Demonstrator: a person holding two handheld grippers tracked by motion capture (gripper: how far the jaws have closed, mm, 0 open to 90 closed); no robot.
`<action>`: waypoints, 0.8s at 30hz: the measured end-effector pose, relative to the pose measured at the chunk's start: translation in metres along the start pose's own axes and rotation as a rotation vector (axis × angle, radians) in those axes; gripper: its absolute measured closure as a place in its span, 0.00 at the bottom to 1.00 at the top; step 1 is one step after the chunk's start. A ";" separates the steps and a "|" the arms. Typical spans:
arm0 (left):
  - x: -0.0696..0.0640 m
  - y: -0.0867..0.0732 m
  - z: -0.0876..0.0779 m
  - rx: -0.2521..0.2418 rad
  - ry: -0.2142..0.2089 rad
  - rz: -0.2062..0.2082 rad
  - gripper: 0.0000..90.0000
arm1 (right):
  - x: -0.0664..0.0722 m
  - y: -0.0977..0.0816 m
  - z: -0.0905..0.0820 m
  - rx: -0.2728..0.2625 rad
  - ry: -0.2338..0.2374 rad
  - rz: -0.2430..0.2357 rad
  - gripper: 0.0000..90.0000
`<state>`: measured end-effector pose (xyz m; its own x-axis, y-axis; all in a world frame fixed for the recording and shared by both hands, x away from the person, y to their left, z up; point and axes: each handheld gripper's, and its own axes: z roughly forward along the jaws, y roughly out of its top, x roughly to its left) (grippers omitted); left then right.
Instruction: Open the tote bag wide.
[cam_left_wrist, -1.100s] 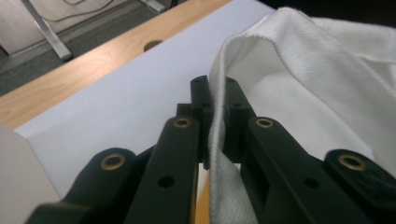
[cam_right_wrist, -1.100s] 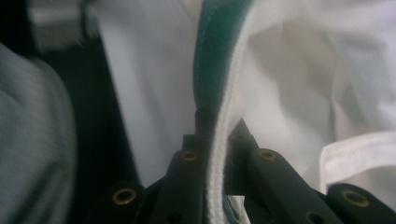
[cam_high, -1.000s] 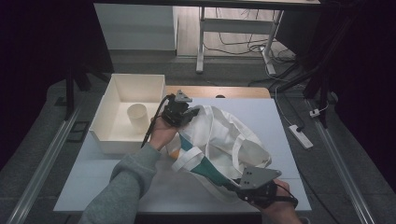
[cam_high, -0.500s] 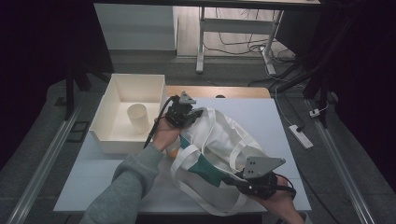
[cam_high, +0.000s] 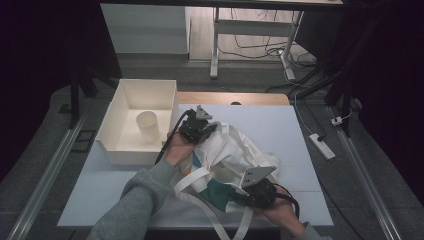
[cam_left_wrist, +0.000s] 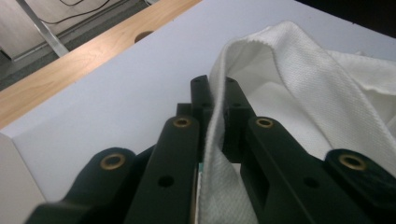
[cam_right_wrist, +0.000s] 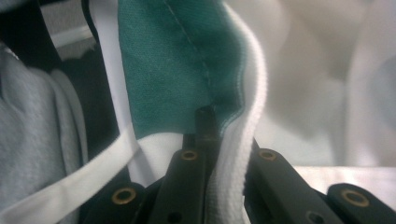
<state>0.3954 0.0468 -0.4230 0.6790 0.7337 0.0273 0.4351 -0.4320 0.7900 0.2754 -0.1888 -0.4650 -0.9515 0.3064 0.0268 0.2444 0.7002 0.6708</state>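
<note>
Right now, bag: your white tote bag (cam_high: 235, 155) lies crumpled at table centre, its teal panel toward 6 o'clock.
Left gripper (cam_high: 200, 125): clamped on the bag's rim at about 10 o'clock of the heap — cloth pinched between closed jaws.
Right gripper (cam_high: 252, 192): clamped on the white hem at about 5 o'clock.
Axis: the mouth stretches from 10 to 5 o'clock between your hands; neither is nearer, both already on it.
Bin (cam_high: 112, 130): with a cup (cam_high: 148, 126) inside, at 9 o'clock of your left gripper.
Views: the right gripper view shows the teal lining (cam_right_wrist: 187, 60) by the hem; the left gripper view shows bare table (cam_left_wrist: 116, 102) beyond the rim.
</note>
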 end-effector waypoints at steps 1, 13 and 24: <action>0.000 -0.002 0.000 0.001 0.002 0.001 0.96 | 0.000 -0.001 0.006 0.017 0.004 0.000 0.96; -0.003 -0.011 -0.005 -0.020 0.000 0.014 0.96 | 0.015 0.004 -0.020 -0.098 -0.096 0.014 0.50; -0.003 -0.013 -0.008 -0.020 -0.002 0.015 0.96 | -0.043 0.014 -0.032 -0.062 -0.270 0.075 0.47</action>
<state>0.3833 0.0543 -0.4281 0.6863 0.7263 0.0383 0.4130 -0.4325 0.8015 0.3141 -0.2129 -0.4326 -0.8450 0.5223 -0.1153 0.2921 0.6312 0.7185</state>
